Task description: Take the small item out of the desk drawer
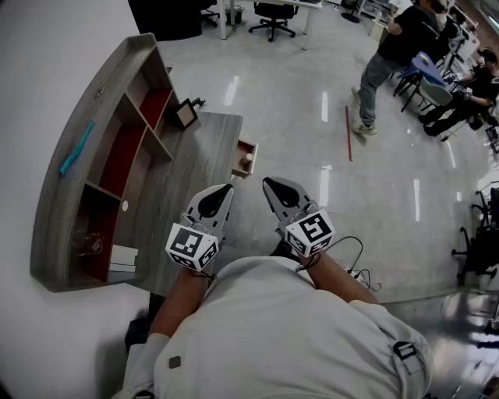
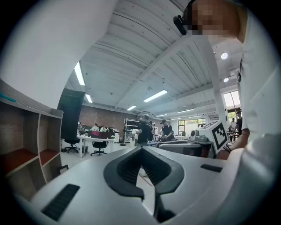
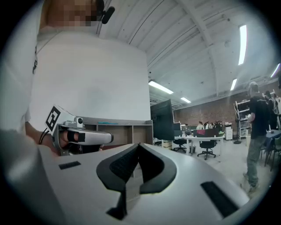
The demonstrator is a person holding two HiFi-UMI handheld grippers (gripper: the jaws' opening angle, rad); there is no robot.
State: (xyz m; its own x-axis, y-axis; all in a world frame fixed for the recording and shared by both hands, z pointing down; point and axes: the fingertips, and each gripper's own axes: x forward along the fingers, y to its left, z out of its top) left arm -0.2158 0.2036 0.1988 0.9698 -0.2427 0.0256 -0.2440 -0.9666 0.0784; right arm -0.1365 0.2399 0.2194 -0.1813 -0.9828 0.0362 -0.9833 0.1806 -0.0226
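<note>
In the head view, a small wooden drawer (image 1: 242,159) stands pulled out from the far edge of the grey desk (image 1: 204,167). A small pale item (image 1: 249,158) lies inside it. My left gripper (image 1: 227,189) and right gripper (image 1: 267,183) are held level side by side above my lap, well short of the drawer. Both are shut with nothing between the jaws. The left gripper view shows its tips (image 2: 141,148) meeting, with the right gripper's marker cube (image 2: 218,135) beside them. In the right gripper view its tips (image 3: 138,145) are also together, and the left gripper (image 3: 83,137) appears beside them.
A shelf unit (image 1: 101,164) with red-lined compartments runs along the desk's left side, a teal object (image 1: 76,148) on top. A black frame (image 1: 185,114) stands on the desk. People (image 1: 394,58) and office chairs (image 1: 274,17) occupy the far floor. A cable (image 1: 355,269) lies at my right.
</note>
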